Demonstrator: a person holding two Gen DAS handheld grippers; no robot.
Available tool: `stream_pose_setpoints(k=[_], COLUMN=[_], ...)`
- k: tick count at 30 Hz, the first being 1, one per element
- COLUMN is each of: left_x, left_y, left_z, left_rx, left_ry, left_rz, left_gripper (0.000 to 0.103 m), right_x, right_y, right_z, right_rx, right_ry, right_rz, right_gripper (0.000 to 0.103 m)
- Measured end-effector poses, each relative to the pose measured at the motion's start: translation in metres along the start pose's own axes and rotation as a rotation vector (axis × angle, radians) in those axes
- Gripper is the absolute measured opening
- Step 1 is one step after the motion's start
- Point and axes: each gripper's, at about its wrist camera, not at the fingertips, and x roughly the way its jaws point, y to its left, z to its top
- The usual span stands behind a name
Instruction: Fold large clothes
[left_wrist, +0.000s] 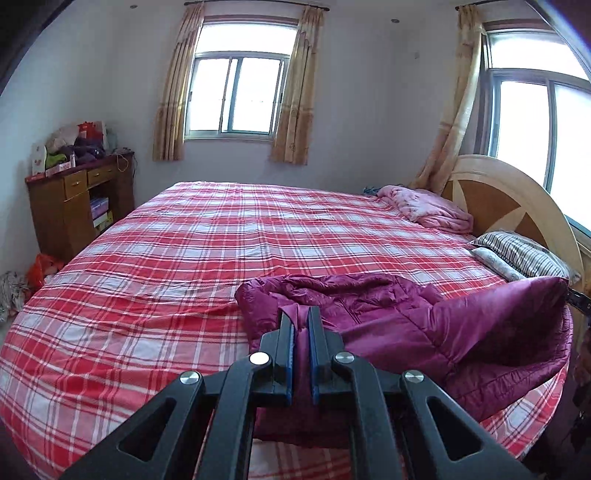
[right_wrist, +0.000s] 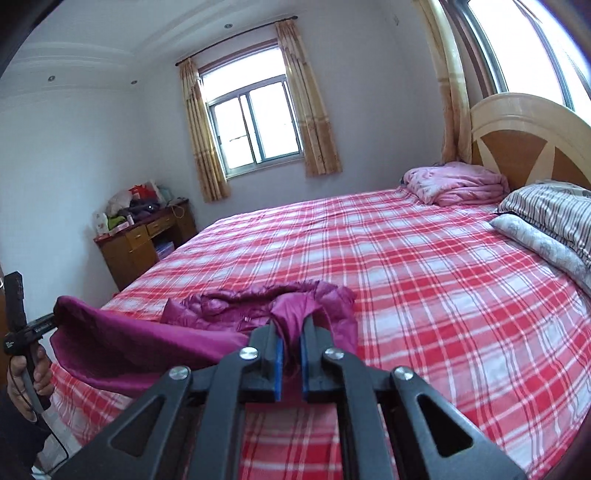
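In the left wrist view, the left gripper (left_wrist: 301, 314) pinches a fold of the magenta padded jacket (left_wrist: 388, 314), which lies on the red plaid bed (left_wrist: 221, 236) near its front edge and spreads toward 3 o'clock, one corner raised. In the right wrist view, the right gripper (right_wrist: 291, 325) clamps another fold of the jacket (right_wrist: 229, 302); at 9 o'clock a hand (right_wrist: 27, 376) grips the other tool's handle.

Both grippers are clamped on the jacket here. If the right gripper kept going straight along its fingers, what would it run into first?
Probably the right gripper would meet the rest of the quilted magenta puffer jacket bunched just ahead of its fingertips, then the red-and-white plaid bedsheet. Depth is uncertain through the fisheye.
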Motion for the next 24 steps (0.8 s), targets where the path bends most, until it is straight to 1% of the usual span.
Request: stream_pose_setpoints(k=[4,7,10,13,15,17,19,23,24], left_x=[0.051,0.09,0.135,0.186,0.214,0.24,0.256,0.268,0.27], left_y=[0.013,0.019,0.03,0.048,0.059,0.067,0.069,0.066,0.065], left_z=[0.021,0.027,0.027,0.025,0.022,0.015,0.009,-0.007,-0.011], left_rx=[-0.017,-0.028,-0.053,-0.107,-0.121,-0.136,-0.139,-0.114,-0.116], left_ry=[0.04,0.084,0.144,0.218,0.25,0.282,0.299,0.306,0.31], left_rz=[0.009,0.025,0.035,0.041,0.065,0.074,0.088,0.122,0.132], left_gripper=[0.006,0.006,0.006,0.006,0.006,0.006,0.006,0.007,0.009], right_x=[0.048,0.089,0.127,0.171,0.196,0.216,0.235,0.26,0.266], right_y=[0.003,0.0,-0.008,-0.024,-0.033,-0.038,-0.042,-0.037,-0.037], right_z=[0.022,0.03,0.027,0.021,0.016,0.013,0.007,0.003,0.0], right_rx=[-0.032,-0.048,-0.037,0.004,0.039,0.064,0.066,0.029,0.021], right_ry=[0.0,0.026,0.065,0.117,0.151,0.183,0.211,0.255,0.275], right_rz=[-0.046,-0.075,-0.104,-0.134,-0.144,-0.15,-0.162,-0.182,-0.188], right_gripper=[0.008,0.008,0.008,0.008,0.008,0.008,0.008,0.008,0.008])
